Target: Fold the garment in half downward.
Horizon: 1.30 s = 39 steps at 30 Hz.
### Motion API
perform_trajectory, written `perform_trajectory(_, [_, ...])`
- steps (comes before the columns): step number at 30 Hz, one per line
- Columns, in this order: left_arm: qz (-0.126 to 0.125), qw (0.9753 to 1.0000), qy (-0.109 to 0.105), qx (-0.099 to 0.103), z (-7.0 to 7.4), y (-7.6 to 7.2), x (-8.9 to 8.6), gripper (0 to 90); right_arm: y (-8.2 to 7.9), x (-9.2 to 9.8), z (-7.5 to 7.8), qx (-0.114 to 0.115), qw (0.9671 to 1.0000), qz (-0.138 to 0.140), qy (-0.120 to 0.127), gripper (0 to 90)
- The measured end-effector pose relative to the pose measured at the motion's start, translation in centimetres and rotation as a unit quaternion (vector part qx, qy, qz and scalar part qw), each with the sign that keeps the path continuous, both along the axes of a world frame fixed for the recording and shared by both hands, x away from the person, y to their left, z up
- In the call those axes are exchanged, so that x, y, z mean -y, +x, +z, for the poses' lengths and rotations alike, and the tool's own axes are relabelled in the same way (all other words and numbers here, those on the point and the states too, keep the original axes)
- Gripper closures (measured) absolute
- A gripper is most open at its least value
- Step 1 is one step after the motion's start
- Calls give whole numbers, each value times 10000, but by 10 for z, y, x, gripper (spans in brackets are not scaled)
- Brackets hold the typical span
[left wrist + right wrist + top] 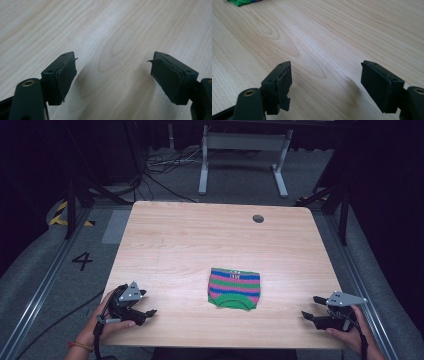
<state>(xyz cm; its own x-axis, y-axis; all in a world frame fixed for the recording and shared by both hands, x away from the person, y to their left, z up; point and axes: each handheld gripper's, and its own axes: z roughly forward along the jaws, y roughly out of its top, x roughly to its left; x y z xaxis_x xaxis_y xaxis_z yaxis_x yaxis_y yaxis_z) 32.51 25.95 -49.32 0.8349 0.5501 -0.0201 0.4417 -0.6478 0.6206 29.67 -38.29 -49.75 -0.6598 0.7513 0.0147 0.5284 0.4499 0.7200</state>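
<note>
The striped knit cloth [234, 288] lies folded flat near the table's [200, 235] front middle, between the two grippers. The left gripper [148, 313] and right gripper [308, 309] both gape wide, empty; the right looks slightly nearer.

The table [175, 245] is pale wood with a fine brown grain and darker oval swirls, and a small grey round hole [258, 218] sits near its far edge. The folded knit cloth [234, 288] has green, pink and blue stripes with a solid green border. Both the left gripper [148, 311] and the right gripper [311, 306] are black, each topped by a grey plate. The floor [40, 285] is grey, marked with a black "4" [82, 260] and yellow-black hazard stripes [60, 214].
</note>
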Motion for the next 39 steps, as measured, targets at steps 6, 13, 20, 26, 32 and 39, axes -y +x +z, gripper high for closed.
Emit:
perform_trajectory(6, [228,9994,-263,-6,-6,-4,-6,171,-3,9,-7,-35,9997,-189,137,235])
perform_trajectory(13, [347,9988,-341,91,-8,-7,-5,144,-3,9,-7,-25,9996,-269,68,206])
perform_trajectory(20, [492,9982,-326,95,-8,-9,-6,144,-2,9,-7,-28,9996,-271,71,203])
perform_trajectory(26, [519,9980,-339,89,-8,-9,-7,146,-2,8,-8,-32,9995,-315,62,193])
perform_trajectory(32, [544,9979,-349,85,-8,-8,-7,146,-3,8,-8,-34,9993,-358,55,187])
perform_trajectory(39, [580,9977,-325,105,-8,-7,-7,145,-3,8,-8,-36,9993,-367,54,187])
